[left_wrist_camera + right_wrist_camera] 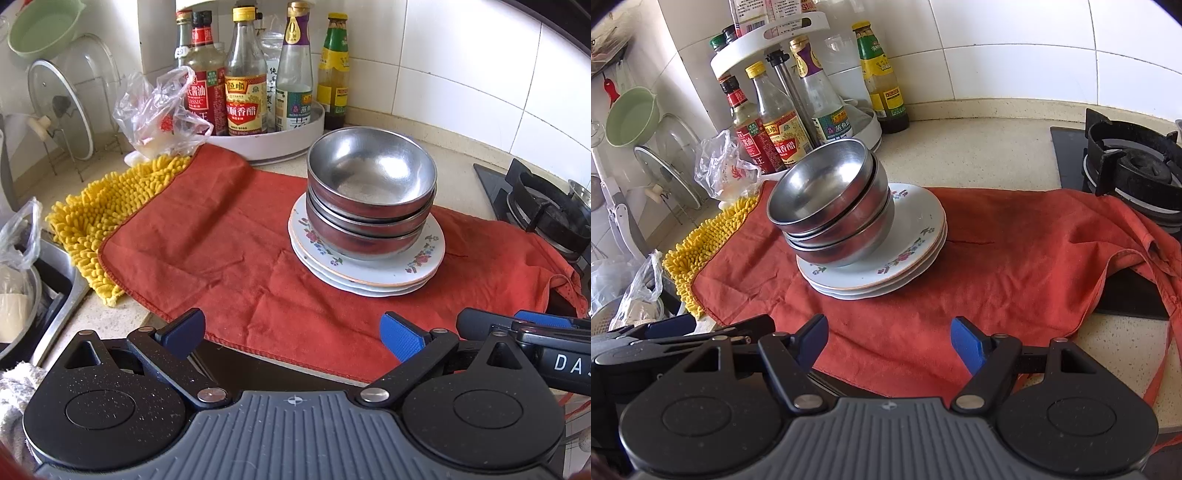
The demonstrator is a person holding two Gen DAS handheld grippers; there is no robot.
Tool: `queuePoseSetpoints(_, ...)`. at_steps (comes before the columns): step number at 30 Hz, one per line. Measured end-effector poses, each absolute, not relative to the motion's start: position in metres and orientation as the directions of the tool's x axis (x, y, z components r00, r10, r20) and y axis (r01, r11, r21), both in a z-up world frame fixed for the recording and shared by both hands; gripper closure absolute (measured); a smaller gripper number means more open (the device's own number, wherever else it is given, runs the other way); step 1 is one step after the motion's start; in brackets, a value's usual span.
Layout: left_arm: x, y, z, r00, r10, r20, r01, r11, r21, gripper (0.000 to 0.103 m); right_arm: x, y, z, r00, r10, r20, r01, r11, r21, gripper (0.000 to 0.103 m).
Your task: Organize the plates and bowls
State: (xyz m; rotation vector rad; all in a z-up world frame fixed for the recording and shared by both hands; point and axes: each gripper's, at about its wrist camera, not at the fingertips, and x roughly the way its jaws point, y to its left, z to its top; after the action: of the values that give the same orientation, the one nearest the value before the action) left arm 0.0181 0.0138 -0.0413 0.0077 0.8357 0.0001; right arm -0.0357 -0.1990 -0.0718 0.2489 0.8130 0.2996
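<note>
a: white tiles behind the surface (pixel 454 173). my left view shows the sink (pixel 55 295) edge; the right view shows the rack's upper tier (pixel 798 27).
b: dishes?
a: steel bowls (pixel 371 195) stacked on floral plates (pixel 369 266), on the red cloth (pixel 229 243). left gripper (pixel 291 334) and right gripper (pixel 888 341) spread, empty. one bottle (pixel 201 74) reads "classic".
</note>
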Motion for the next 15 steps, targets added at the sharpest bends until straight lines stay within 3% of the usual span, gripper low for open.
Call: queuePoseSetpoints(15,0.003,0.012,-0.023,0.739,-0.008,-0.674,0.032,0.999,0.023,0.004,-0.048,-0.201,-0.055,0.688,0.377,-0.62,-0.219,0.922,0.318,0.032)
